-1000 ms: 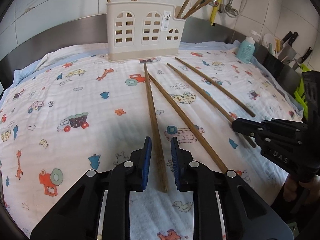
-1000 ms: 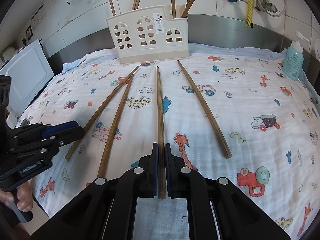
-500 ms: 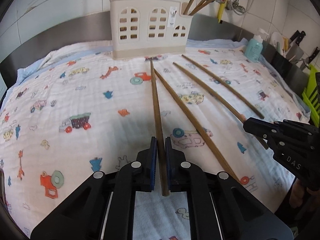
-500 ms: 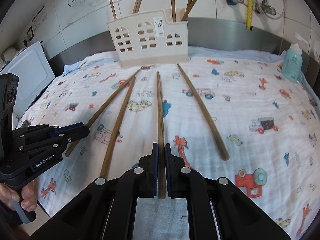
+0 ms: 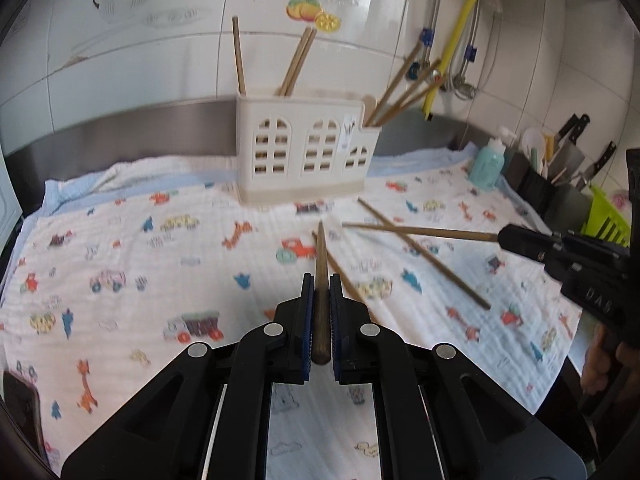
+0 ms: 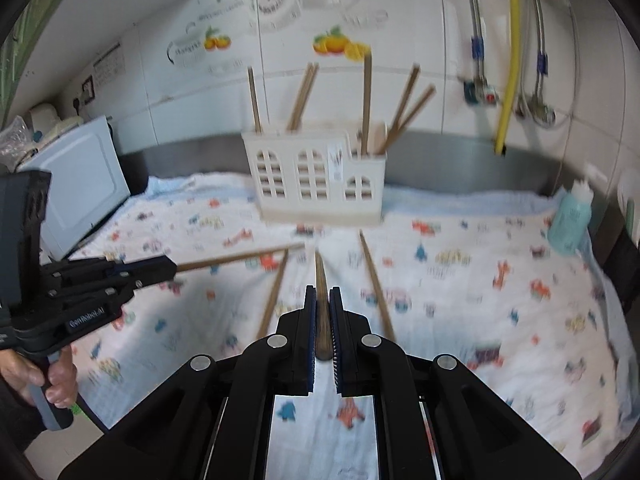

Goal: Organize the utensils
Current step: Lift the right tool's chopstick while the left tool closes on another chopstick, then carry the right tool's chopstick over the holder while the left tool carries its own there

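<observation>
My left gripper [image 5: 320, 286] is shut on a long brown chopstick [image 5: 320, 256], held above the printed cloth and pointing at the cream utensil holder [image 5: 306, 148]. My right gripper [image 6: 322, 298] is shut on another chopstick [image 6: 320, 276], also lifted and pointing at the holder [image 6: 316, 184]. Each gripper shows in the other's view: the right [image 5: 506, 236] with its chopstick [image 5: 420, 232], the left [image 6: 170, 268] with its chopstick [image 6: 240, 257]. Two chopsticks [image 6: 372, 276] [image 6: 274, 292] still lie on the cloth. Several chopsticks stand in the holder.
A printed cloth [image 5: 140, 272] covers the counter. A teal bottle [image 5: 486, 166] stands at the right, with knives in a dark block [image 5: 560, 164] and a green rack [image 5: 608, 220] beyond. A white appliance [image 6: 76, 184] stands at the left. A tiled wall with pipes is behind.
Both grippers have lifted their chopsticks off the cloth and tilted up toward the holder. The left gripper closed on its chopstick during the past second.
</observation>
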### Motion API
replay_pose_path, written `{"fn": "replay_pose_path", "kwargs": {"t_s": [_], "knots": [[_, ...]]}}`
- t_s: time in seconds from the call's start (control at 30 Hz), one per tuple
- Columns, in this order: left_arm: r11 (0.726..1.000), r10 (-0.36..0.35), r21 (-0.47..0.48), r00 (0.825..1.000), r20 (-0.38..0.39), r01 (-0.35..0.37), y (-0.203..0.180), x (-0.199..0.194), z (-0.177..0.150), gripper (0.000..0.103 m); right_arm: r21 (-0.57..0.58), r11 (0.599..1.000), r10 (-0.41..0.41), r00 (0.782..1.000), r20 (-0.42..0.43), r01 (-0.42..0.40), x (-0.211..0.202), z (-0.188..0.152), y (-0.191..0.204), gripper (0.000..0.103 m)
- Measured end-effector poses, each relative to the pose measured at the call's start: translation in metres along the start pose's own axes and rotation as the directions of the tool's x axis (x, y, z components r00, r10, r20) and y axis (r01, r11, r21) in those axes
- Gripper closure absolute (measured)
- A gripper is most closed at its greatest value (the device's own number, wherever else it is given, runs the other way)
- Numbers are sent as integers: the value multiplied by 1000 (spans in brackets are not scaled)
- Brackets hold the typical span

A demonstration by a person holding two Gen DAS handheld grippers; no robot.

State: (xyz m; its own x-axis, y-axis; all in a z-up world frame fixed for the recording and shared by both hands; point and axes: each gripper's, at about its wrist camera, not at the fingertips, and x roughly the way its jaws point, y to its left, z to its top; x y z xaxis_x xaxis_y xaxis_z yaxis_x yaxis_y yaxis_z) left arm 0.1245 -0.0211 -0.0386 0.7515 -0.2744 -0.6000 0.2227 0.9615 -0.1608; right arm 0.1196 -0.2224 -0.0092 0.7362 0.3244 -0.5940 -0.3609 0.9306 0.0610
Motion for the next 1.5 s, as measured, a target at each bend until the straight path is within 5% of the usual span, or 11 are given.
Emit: {"fn": "replay_pose_path", "kwargs": {"t_s": [0.43,0.93,1.33,1.5], "knots": [[999,-33,27,998,54,31,13,-2,53,97,-87,995,58,998,29,-56,-5,89,-2,97],[996,-46,79,995,84,40,24,3,110,97,-171,985,33,994,104,-15,-15,211,-9,97],[993,-28,114,990,140,12,30,-17,151,97,-127,992,-8,992,129,25,6,245,-29,97],[993,-20,119,982,185,-2,30,-27,175,97,-124,992,-24,997,73,34,33,244,-33,97]]}}
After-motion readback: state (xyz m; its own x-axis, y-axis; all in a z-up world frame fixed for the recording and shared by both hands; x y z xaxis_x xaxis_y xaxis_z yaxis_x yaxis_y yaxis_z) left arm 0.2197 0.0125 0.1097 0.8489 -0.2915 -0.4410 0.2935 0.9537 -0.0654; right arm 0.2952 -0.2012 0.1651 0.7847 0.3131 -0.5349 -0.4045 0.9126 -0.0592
